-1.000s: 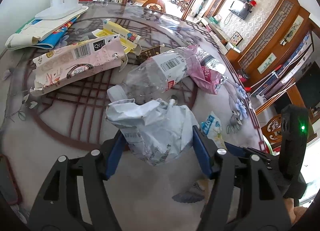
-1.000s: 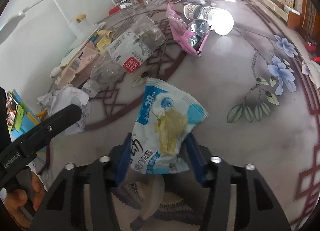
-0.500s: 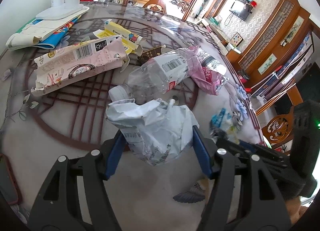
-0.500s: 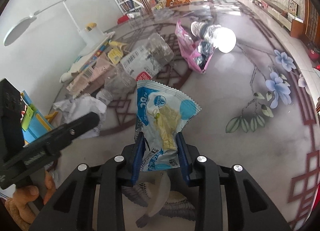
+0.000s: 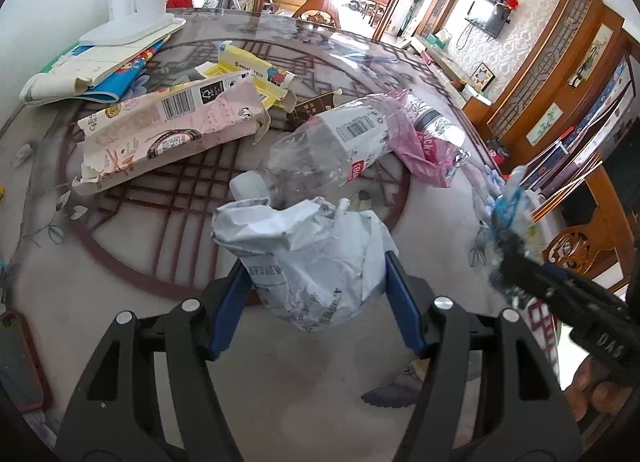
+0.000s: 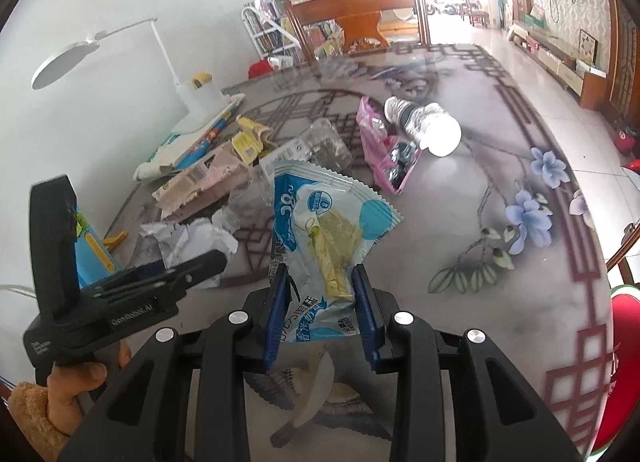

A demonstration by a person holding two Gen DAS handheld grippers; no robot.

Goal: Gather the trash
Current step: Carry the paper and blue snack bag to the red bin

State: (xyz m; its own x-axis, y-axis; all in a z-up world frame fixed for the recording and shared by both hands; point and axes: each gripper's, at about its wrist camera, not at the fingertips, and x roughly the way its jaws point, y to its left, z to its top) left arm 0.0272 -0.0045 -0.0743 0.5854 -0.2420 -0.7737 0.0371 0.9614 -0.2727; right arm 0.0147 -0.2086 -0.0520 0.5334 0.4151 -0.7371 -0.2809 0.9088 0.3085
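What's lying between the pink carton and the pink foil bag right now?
The crushed clear bottle lies between the pink carton and the pink foil bag, overlapping the bag's edge; the left wrist view shows it best.

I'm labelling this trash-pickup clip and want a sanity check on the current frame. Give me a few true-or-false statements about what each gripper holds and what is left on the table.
1. The right gripper is clamped on a blue and white snack wrapper. True.
2. The left gripper is empty. False: a crumpled white paper bag sits between its fingers.
3. The clear plastic bottle stands upright. False: it lies on its side on the table.
4. A torn pink carton lies flat on the table. True.
5. The pink foil bag is held in the right gripper. False: it lies on the table, beyond the wrapper.
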